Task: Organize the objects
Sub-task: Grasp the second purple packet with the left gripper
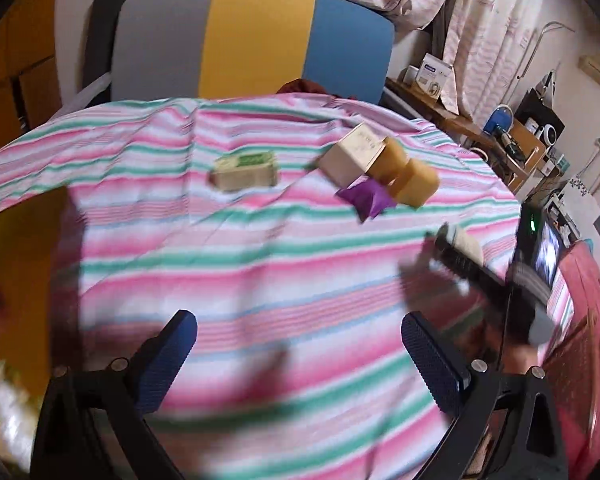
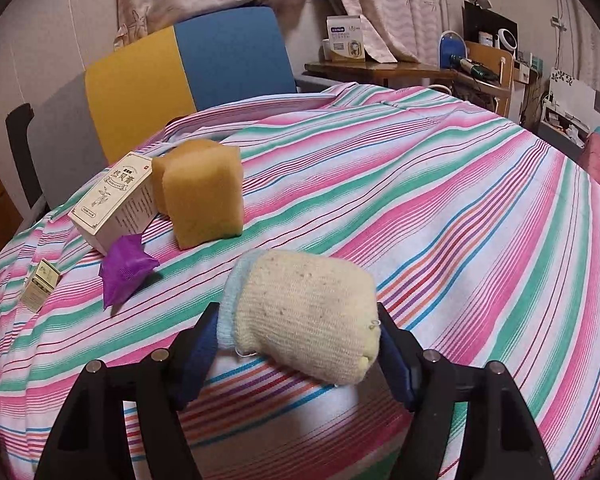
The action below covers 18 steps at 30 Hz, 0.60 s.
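— Two blue fingers of the left claw (image 1: pixel 299 354) stand wide apart over the striped table (image 1: pixel 260 240), nothing between them?
— Yes. Right wrist view: right claw (image 2: pixel 296 364) grips the rolled cream sock (image 2: pixel 304 316), near the purple packet (image 2: pixel 126 270).

White carton (image 2: pixel 114 200), up-left of the right tool: dark Chinese characters and a small line drawing on its top face, fine print down its side, all too small to read. Small green-labelled box (image 2: pixel 40 286), far left: print unreadable. Far-shelf box (image 2: pixel 346 38): blue lettering, illegible.
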Available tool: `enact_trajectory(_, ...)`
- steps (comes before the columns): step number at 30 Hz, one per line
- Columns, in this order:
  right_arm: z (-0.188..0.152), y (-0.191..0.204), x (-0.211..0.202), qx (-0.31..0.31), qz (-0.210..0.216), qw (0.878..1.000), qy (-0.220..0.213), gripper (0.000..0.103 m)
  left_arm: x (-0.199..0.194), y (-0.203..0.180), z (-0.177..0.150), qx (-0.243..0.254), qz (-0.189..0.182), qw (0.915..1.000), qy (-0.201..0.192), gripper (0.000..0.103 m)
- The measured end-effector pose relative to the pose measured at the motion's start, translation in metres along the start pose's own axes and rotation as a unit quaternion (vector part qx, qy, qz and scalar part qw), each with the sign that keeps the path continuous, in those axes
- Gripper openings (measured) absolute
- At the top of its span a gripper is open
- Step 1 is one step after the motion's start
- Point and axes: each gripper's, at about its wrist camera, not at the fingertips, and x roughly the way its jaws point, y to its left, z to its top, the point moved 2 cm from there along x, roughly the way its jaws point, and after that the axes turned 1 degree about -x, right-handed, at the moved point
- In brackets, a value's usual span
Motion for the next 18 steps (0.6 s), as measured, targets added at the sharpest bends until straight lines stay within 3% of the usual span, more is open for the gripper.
enact_trajectory(3, -0.001, -0.002, -0.001, 0.007, 0.006, 1.0, -0.007, 0.073, 0.029, -0.021, 0.023, -0.008, -0.011, 0.9999, 0.007, 0.103)
enact_trajectory(7, -0.001, -0.005, 0.0, 0.015, 0.012, 1.0, -0.013, 0.073, 0.082, -0.037, 0.05, -0.059, -0.024, 0.9968, 0.047, 0.103)
enact_trajectory(9, -0.001, -0.005, 0.0, 0.015, 0.011, 1.0, -0.015, 0.073, 0.105, -0.046, 0.063, -0.08, -0.013, 0.9954, 0.052, 0.103)
enact_trajectory(18, -0.001, -0.008, 0.001, 0.024, 0.019, 0.999, -0.023, 0.074, 0.157, -0.075, 0.094, -0.068, 0.036, 0.9964, 0.036, 0.101)
